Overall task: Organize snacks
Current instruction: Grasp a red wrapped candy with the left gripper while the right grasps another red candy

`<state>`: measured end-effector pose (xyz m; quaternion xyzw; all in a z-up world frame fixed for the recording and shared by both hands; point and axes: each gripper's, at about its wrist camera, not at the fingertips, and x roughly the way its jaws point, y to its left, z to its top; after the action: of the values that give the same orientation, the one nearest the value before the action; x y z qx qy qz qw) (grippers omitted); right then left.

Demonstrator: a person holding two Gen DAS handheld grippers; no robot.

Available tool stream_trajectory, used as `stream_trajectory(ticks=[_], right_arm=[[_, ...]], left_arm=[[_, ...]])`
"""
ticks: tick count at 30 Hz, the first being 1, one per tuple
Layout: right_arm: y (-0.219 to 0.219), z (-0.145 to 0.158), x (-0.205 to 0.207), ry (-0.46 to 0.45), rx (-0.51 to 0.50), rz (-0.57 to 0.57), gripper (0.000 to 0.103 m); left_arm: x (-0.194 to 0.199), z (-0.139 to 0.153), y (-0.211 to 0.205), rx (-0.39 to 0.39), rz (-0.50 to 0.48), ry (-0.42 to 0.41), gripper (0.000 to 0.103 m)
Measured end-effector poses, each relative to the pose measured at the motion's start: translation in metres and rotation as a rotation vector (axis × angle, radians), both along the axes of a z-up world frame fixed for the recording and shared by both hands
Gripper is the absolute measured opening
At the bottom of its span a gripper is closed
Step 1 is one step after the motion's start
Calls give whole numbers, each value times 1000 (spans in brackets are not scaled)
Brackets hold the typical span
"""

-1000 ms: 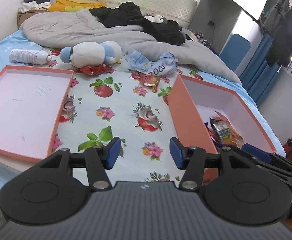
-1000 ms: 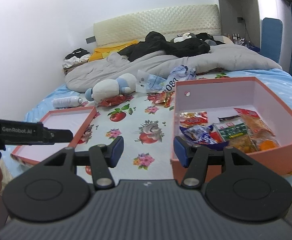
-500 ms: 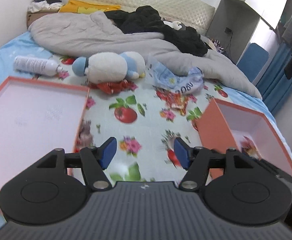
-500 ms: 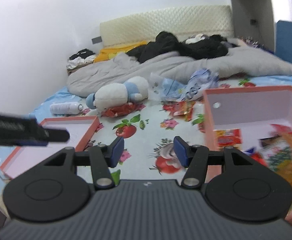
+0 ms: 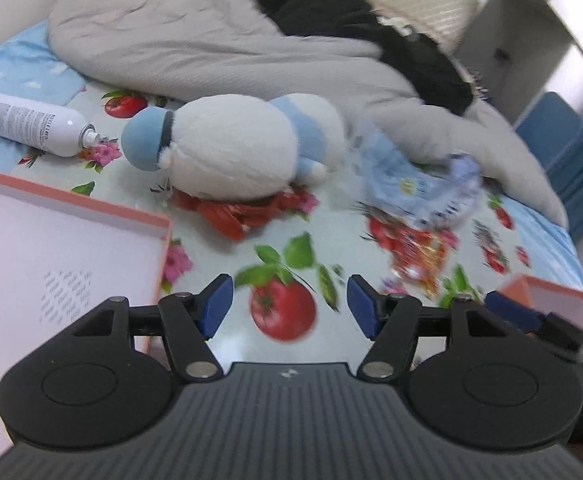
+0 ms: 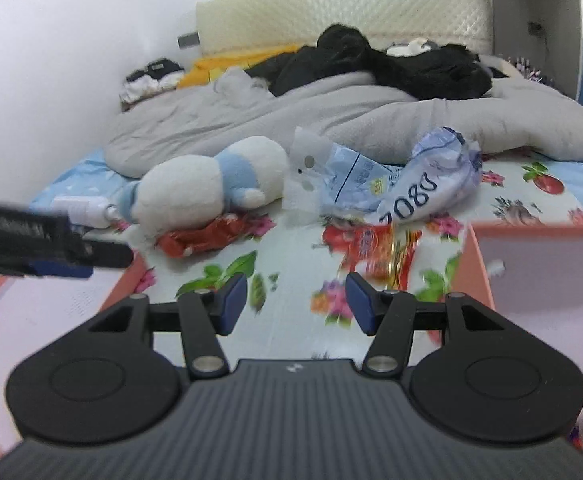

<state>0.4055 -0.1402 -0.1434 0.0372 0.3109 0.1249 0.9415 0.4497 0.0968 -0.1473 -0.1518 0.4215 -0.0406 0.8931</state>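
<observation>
My left gripper (image 5: pixel 287 306) hangs open over the fruit-print sheet, nothing between its blue pads. Ahead of it a red snack packet (image 5: pixel 239 212) lies partly under a white and blue plush toy (image 5: pixel 231 152). A red and gold snack packet (image 5: pixel 419 252) lies to the right, below a crumpled pale blue bag (image 5: pixel 423 184). My right gripper (image 6: pixel 295 300) is open too, empty, with the red and gold packet (image 6: pixel 375 252) just beyond its right pad. The red packet (image 6: pixel 207 236) and the blue bag (image 6: pixel 387 188) lie farther off.
An empty pink-lined orange box lid (image 5: pixel 51 248) lies at the left. The orange box's corner (image 5: pixel 551 300) shows at the right, its wall (image 6: pixel 479 268) close beside my right gripper. A white spray can (image 5: pixel 35 126) lies far left. A grey duvet (image 5: pixel 219 48) and black clothes (image 5: pixel 355 20) cover the back.
Both grippers have moved forward over the bed towards the plush toy and loose packets. The orange box with snacks has slid to the right edge of both views. The left jaws stand slightly wider.
</observation>
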Motion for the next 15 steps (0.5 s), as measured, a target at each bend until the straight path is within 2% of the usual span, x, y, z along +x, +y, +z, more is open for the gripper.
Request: stream_trajectory(ticks=[2,6,7,9,10,13,15], right_arm=[[1,0,29,52,-15,30,57],[-1,-7,82,174,-25,30,57],[-3,-9,93,203,-16,13,60],[-6,-13,112,240,1,1,84],[-6,-16,120,256,7,1,87],[-2,-25,141,291,-23,0,87],[-5,-31,154,312,-37,-48,87]], left_arm=[[21,-8,2,28,0,15,68],[52,-23,1,156,-18,22,68],[57,-26,1,176,-27,22,68],[66,-31,-2,254,-61,8,68],[70,-34,-4,296,-89,0,68],[78,-40,-12,387,-177,-24,68],[83,-45,-16,424,-218,-29,68]])
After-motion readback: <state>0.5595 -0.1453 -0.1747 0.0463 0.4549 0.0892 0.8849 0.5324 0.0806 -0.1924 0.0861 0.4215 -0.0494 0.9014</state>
